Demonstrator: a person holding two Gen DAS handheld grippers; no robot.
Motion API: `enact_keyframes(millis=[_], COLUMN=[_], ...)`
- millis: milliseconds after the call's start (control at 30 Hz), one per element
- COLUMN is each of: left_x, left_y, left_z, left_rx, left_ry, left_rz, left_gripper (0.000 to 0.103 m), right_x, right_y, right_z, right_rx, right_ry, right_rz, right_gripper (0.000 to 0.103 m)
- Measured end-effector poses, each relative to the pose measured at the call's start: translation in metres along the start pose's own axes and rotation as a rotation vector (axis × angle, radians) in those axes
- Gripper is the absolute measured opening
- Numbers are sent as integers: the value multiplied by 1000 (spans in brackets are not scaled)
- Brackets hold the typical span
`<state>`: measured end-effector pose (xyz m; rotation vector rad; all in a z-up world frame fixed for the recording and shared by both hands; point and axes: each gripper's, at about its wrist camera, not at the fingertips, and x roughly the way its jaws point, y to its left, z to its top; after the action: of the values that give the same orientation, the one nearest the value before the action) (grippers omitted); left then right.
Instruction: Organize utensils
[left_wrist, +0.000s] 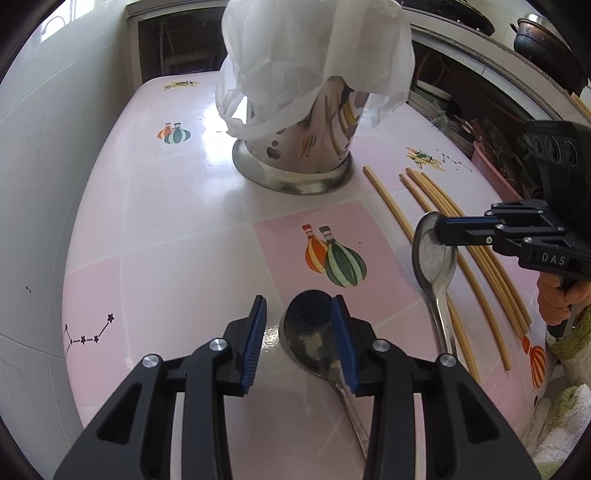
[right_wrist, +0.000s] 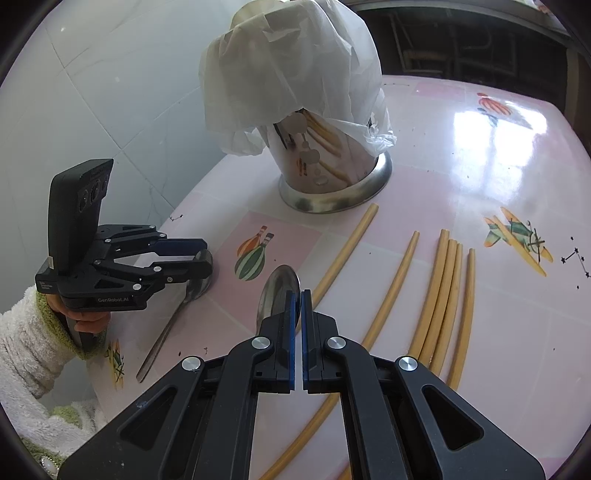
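Hovering over the pink patterned table, the left gripper has its jaws parted, the bowl of 1 metal spoon lying partly between them on the tabletop, no pad pressing it. The right gripper is closed, its tips at the bowl of a 2nd spoon; whether it pinches the rim I cannot tell. Beside that lie 6 chopsticks, loose. Behind stands a steel holder draped in a white plastic bag.
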<state>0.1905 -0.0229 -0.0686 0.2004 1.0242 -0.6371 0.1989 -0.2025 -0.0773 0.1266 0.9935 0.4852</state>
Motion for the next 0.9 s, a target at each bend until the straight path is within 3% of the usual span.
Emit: enact_keyframes(millis=[167,400,700,900], left_x=[3,1,-10,-39], left_y=[-9,-11,-6,-7], left_z=[-1,-1,-4,-4], left_rx=[44,31,-17,-48], left_ry=[3,-12,-22,-99], left_rz=[6,22,37,70], left_gripper=[23,11,4,2], right_x=[-1,-3,-17,-44], right_y=[1,4,4,8], right_z=[0,0,-3,-2], right_rx=[-3,6,44,57], right_ry=[2,-3,-49,-118], right_rz=[-5,-15,-50,-79], right_gripper=[1,1,1,0])
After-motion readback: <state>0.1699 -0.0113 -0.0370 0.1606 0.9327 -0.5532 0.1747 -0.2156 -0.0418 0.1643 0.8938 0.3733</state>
